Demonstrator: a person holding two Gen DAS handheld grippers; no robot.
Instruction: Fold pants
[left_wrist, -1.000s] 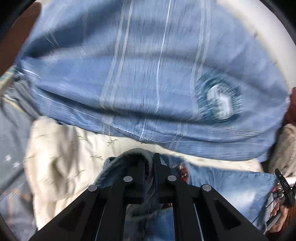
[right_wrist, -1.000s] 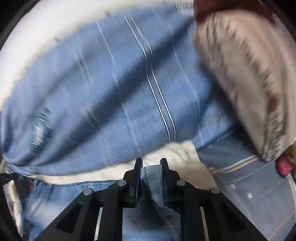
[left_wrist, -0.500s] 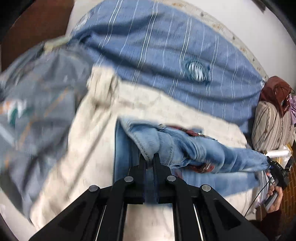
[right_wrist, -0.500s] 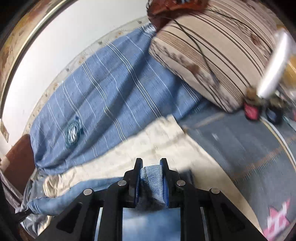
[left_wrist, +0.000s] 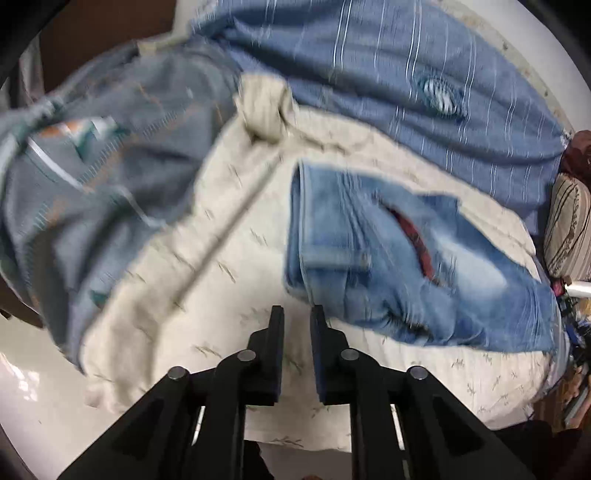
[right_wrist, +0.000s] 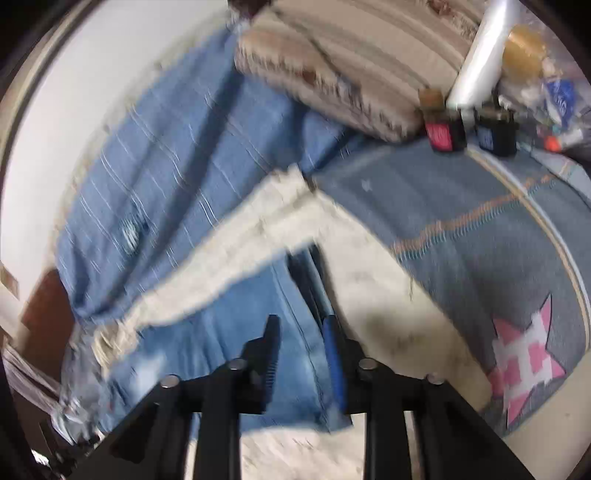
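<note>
Folded jeans (left_wrist: 399, 258) lie flat on the cream sheet (left_wrist: 229, 295). Left tongs (left_wrist: 297, 314) opening, nothing between them, just beside the jeans' edge. Right tongs (right_wrist: 301, 325) opening, apart over the denim, pads not pressing it.

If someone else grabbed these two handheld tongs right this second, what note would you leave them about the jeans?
Left tongs: opening, nothing between them, over the cream sheet just short of the jeans.
Right tongs: opening, wider apart, with the jeans' edge lying between them; pads not pressing.
Jeans: lying folded over on the cream sheet, in front of the blue striped blanket.
Done: one fold laid down, both grips letting go.
Left: probably smoothing it and folding again; the blur hides how neat it is.
</note>
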